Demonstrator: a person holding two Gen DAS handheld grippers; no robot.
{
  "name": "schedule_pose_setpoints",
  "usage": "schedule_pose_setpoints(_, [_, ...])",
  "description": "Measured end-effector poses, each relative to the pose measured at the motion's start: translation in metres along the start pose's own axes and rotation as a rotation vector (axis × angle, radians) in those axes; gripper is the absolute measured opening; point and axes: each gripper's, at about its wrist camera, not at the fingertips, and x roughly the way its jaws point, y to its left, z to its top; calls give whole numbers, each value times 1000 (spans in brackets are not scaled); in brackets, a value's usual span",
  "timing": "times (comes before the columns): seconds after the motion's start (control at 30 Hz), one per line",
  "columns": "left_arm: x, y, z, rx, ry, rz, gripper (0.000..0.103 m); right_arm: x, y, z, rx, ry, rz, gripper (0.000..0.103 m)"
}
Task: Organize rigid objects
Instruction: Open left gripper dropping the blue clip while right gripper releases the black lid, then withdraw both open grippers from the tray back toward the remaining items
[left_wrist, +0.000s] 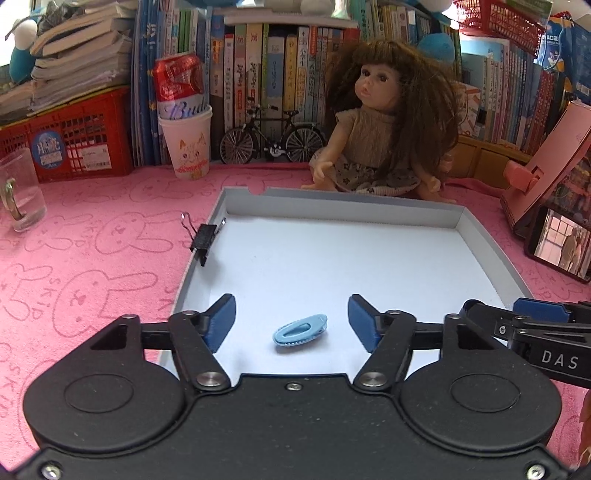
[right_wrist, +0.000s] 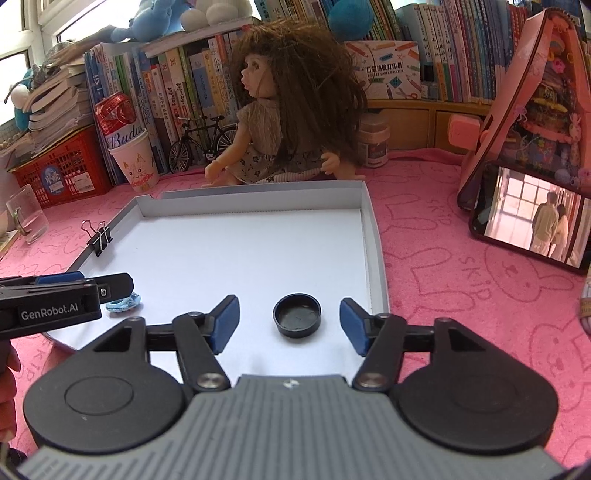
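A shallow white tray (left_wrist: 332, 201) lies on the pink cloth. A light blue clip (left_wrist: 300, 329) lies on the tray floor, between the open jaws of my left gripper (left_wrist: 291, 319) and not touched by them. A black binder clip (left_wrist: 203, 240) is clamped on the tray's left wall. In the right wrist view a black round cap (right_wrist: 297, 314) lies open side up on the tray (right_wrist: 376, 258), between the open jaws of my right gripper (right_wrist: 290, 321). The blue clip (right_wrist: 123, 301) and the binder clip (right_wrist: 99, 236) show there too, with the left gripper (right_wrist: 66, 295) at the left.
A doll (left_wrist: 384, 122) sits just behind the tray. A paper cup with a red can (left_wrist: 184, 122), a model bicycle (left_wrist: 271, 138), a glass mug (left_wrist: 20, 188), a red basket (left_wrist: 66, 140) and books stand at the back. A phone (right_wrist: 532, 221) leans on a pink bag at the right.
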Motion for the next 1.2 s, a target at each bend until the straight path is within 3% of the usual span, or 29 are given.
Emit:
schedule_pose_setpoints(0.07, [-6, 1, 0, 4, -17, 2, 77, -6, 0, -1, -5, -9, -3, 80])
schedule_pose_setpoints(0.23, [-21, 4, -2, 13, -34, -2, 81, -20, -1, -3, -17, -37, -2, 87])
schedule_pose_setpoints(1.2, [-94, 16, -39, 51, -104, -96, 85, -78, 0, -30, -71, -145, 16, 93])
